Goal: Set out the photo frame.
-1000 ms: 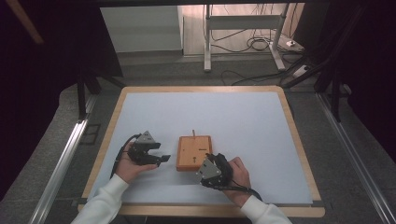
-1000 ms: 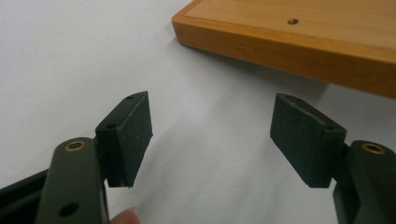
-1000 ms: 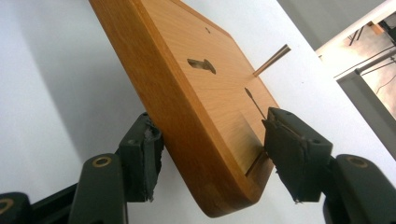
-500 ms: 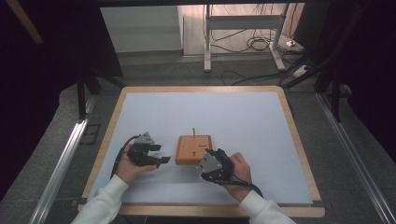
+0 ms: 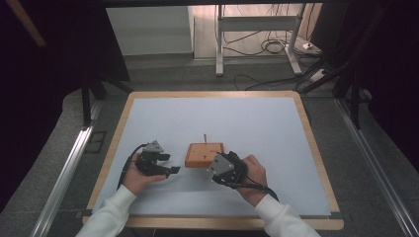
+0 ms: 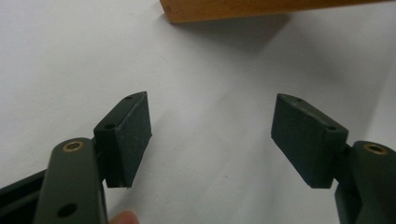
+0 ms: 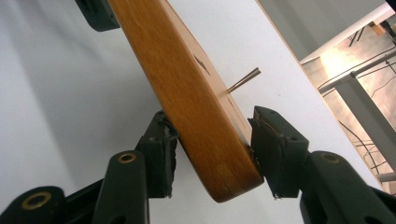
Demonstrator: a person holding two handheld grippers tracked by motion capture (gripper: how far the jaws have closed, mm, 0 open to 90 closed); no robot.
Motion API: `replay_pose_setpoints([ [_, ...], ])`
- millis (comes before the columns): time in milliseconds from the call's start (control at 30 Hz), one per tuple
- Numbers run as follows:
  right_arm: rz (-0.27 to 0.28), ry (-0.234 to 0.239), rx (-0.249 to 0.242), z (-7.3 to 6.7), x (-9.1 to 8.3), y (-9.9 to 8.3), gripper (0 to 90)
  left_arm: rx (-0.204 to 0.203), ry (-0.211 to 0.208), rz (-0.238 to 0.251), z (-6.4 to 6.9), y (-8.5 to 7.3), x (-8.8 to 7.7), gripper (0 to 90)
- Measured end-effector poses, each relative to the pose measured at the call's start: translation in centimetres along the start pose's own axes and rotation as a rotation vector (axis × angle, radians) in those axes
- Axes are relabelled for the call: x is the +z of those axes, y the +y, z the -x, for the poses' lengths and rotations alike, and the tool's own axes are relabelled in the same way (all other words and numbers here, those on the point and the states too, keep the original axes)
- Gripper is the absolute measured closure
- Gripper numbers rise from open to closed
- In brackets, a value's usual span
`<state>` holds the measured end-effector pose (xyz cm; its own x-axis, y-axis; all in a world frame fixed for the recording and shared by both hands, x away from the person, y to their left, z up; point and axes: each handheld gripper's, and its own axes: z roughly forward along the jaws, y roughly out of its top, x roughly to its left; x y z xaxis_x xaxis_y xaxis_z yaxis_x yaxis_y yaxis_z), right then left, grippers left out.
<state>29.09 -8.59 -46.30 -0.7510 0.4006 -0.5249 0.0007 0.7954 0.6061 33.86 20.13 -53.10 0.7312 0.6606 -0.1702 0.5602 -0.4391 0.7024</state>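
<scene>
A flat wooden block (image 5: 204,154) with a thin peg (image 5: 204,138) standing from its top lies on the white table mat (image 5: 247,123). My right gripper (image 5: 213,166) takes the block's near right corner. In the right gripper view the block (image 7: 187,88) runs between the two pads (image 7: 163,149), one against each broad face, and the jaws have just been closing onto it. My left gripper (image 5: 170,164) rests on the mat just left of the block, jaws wide apart around bare mat. The block's edge (image 6: 261,8) lies ahead of my left gripper (image 6: 210,135).
A wooden frame (image 5: 316,148) borders the mat. Metal rails (image 5: 64,168) run along both sides of the table. Beyond the far edge stand a white table leg frame (image 5: 257,34) and loose cables (image 5: 267,47) on the floor.
My right gripper has shifted slightly up and toward the block, and its jaws have narrowed onto the block's corner. My left gripper has stayed where it was.
</scene>
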Motion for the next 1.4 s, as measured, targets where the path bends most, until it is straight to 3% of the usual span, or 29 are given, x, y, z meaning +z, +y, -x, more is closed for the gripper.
replay_pose_setpoints([
  [400,-0.031,0.037,-0.052,1.3,0.1,1.5,57.4,-0.015,0.009,0.001,-0.2,-0.1,0.0,27.3],
  [767,-0.015,0.092,-0.108,2.7,0.4,2.4,62.7,-0.023,0.002,-0.004,-0.3,-0.2,0.1,27.4],
  [1000,-0.006,0.101,-0.148,3.0,0.7,3.1,65.9,-0.022,0.0,-0.005,-0.3,-0.2,0.2,27.4],
  [1267,0.006,0.117,-0.167,3.8,0.9,3.9,68.9,-0.023,0.001,0.0,-0.4,-0.3,0.2,27.4],
  [1400,0.016,0.133,-0.149,4.3,0.9,4.4,69.6,-0.019,0.007,0.001,-0.4,-0.2,0.1,27.4],
])
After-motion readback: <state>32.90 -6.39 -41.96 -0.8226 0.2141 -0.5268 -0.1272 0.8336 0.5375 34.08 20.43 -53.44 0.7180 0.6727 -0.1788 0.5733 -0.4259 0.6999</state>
